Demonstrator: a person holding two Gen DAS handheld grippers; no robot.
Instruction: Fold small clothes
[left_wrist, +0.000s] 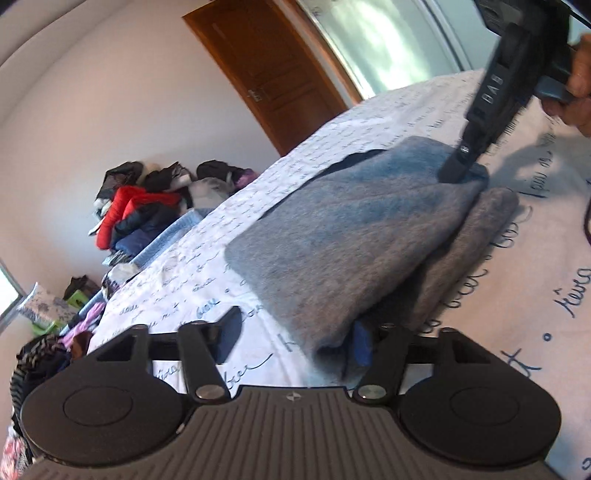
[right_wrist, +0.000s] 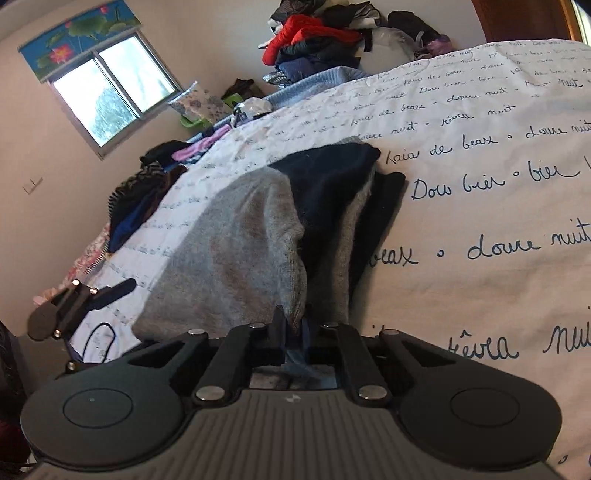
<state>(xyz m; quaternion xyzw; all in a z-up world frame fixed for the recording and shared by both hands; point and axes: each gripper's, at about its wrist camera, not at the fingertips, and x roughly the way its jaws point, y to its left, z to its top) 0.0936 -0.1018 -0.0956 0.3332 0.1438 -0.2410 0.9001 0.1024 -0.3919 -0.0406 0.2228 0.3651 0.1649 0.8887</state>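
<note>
In the left wrist view the grey garment (left_wrist: 351, 236) lies on the bed (left_wrist: 461, 295), on a white sheet printed with handwriting, its upper layer already turned over a lower one that peeks out toward 3 o'clock. The left gripper (left_wrist: 295, 339) stands wide open at 6 o'clock, one finger on bare sheet and the other at the cloth's near corner, holding nothing. At 1 o'clock the right gripper (left_wrist: 456, 171) comes down from a hand (left_wrist: 576, 85) onto the far corner of the fold, fingers together on the cloth. In the right wrist view the same gripper (right_wrist: 293, 332) is closed on the grey garment's (right_wrist: 236, 251) edge at 6 o'clock — the fabric rises away toward 12, with a dark navy part (right_wrist: 328, 184) beyond it. The left gripper (right_wrist: 88, 299) sits apart at 9 o'clock, spread and empty. A pile of clothes (right_wrist: 314, 40) waits at 12 o'clock past the bed's (right_wrist: 480, 240) far side. Judged from this, a fold is in hand, with one layer laid and the corner being settled; next the right gripper should let go cleanly without dragging the layer, and the left should take the near edge for the next fold.
</note>
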